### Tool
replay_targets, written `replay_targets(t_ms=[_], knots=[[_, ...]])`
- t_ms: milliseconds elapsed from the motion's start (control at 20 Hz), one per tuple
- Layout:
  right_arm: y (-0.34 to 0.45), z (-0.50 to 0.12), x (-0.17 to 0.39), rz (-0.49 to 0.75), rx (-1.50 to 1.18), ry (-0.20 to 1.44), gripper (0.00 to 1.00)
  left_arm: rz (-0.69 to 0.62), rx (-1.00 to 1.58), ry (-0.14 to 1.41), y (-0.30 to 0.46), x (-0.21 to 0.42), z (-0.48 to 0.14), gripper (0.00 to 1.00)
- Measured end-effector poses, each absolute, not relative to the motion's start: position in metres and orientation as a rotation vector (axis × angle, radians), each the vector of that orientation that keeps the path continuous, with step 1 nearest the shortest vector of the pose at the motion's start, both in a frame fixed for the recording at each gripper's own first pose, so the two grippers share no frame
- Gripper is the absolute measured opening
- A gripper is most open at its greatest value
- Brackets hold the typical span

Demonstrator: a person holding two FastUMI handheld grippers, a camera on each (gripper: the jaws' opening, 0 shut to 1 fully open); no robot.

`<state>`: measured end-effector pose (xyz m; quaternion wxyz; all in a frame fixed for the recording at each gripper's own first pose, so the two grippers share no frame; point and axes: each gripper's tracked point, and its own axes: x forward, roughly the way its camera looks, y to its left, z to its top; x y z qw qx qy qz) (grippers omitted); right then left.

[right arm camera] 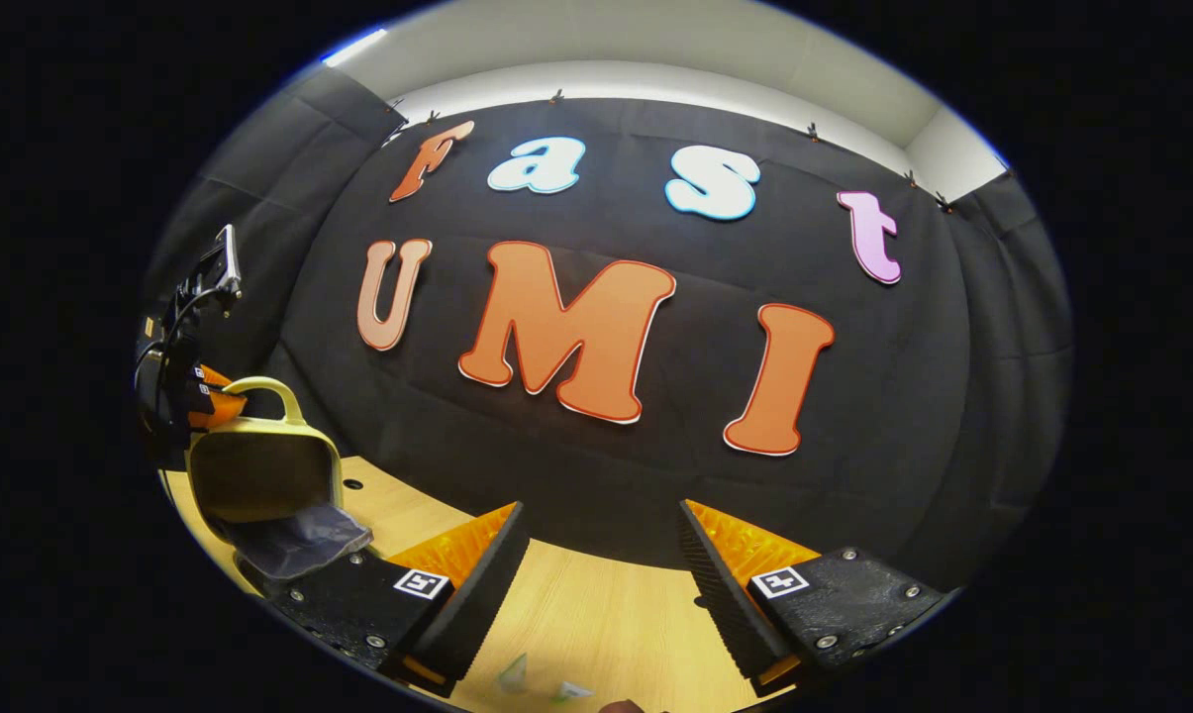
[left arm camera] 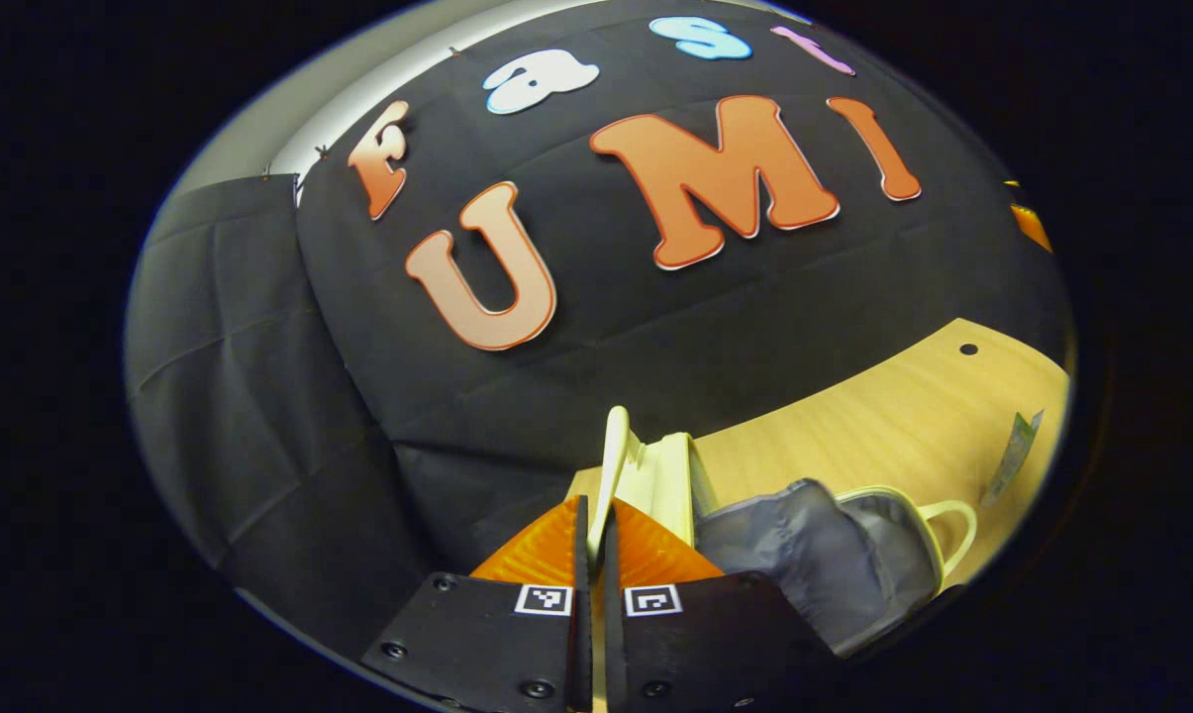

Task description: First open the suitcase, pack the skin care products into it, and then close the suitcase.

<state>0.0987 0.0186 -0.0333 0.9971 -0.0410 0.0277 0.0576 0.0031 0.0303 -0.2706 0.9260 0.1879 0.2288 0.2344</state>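
Suitcase (left arm camera: 834, 535) sits on the table (left arm camera: 883, 416), lid (left arm camera: 618, 460) raised upright, grey lining (left arm camera: 804, 540) showing inside. My left gripper (left arm camera: 596, 520) is at the lid's edge, jaws together, pinching that rim. A sachet (left arm camera: 1012, 456) lies on the table well apart from the suitcase. My right gripper (right arm camera: 601, 540) hangs over bare table, off to one side of the suitcase (right arm camera: 264, 470), jaws wide apart, nothing between them.

black tool (right arm camera: 604, 564) plates, silver screws, square black-and-white markers
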Motion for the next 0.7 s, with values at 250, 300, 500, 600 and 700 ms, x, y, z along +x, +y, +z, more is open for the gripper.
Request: replay_targets(t_ms=[250, 300, 500, 600, 700], knots=[[0.042, -0.033, 0.097, 0.114, -0.094, 0.079, 0.95, 0.533, 0.343, 0.508, 0.041, -0.004, -0.275, 0.05], [0.044, -0.033, 0.096, 0.11, -0.101, 0.081, 0.95, 0.545, 0.338, 0.537, 0.045, -0.008, -0.278, 0.05], [0.054, -0.033, 0.094, 0.097, -0.106, 0.092, 0.95, 0.59, 0.294, 0.598, 0.048, -0.024, -0.286, 0.05], [0.059, -0.033, 0.095, 0.091, -0.105, 0.097, 0.95, 0.613, 0.269, 0.64, 0.05, -0.034, -0.292, 0.05], [0.06, -0.032, 0.094, 0.077, -0.114, 0.099, 0.95, 0.634, 0.227, 0.679, 0.043, -0.043, -0.297, 0.05]])
